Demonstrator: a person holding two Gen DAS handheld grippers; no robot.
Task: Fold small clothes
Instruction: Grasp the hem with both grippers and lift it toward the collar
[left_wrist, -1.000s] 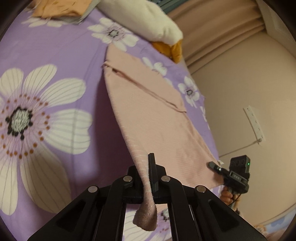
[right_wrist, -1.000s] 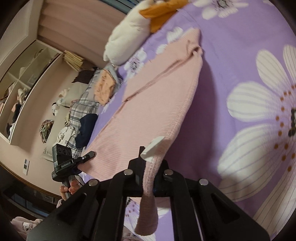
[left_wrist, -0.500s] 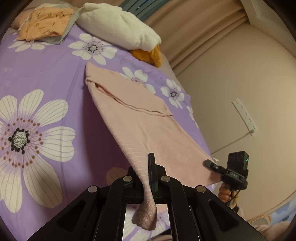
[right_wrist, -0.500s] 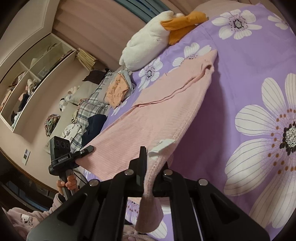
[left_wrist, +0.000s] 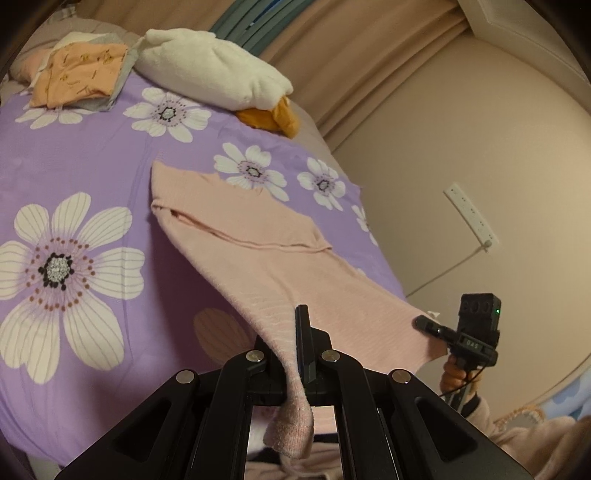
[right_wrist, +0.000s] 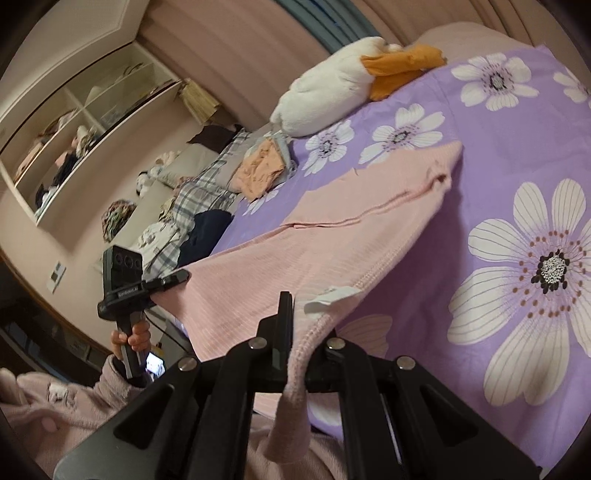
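Now: both tongs pinch the near hem, far end on the bed

Clearly the pink top (left_wrist: 258, 254) stretches away from the person, its long axis running from the lifted near hem out to the far end, which rests on the purple flowered bed (left_wrist: 92, 158). The left tongs (left_wrist: 301, 332) are pressed together on 1 near corner, a tail of knit hanging below them. The right tongs (right_wrist: 286, 317) are pressed together on the other near corner, beside a white label (right_wrist: 330, 297). Each hand is equally near its own corner; the far edge lies straight ahead of both. Judging by this, the fold means carrying the near hem forward over the far end, keeping both corners level.
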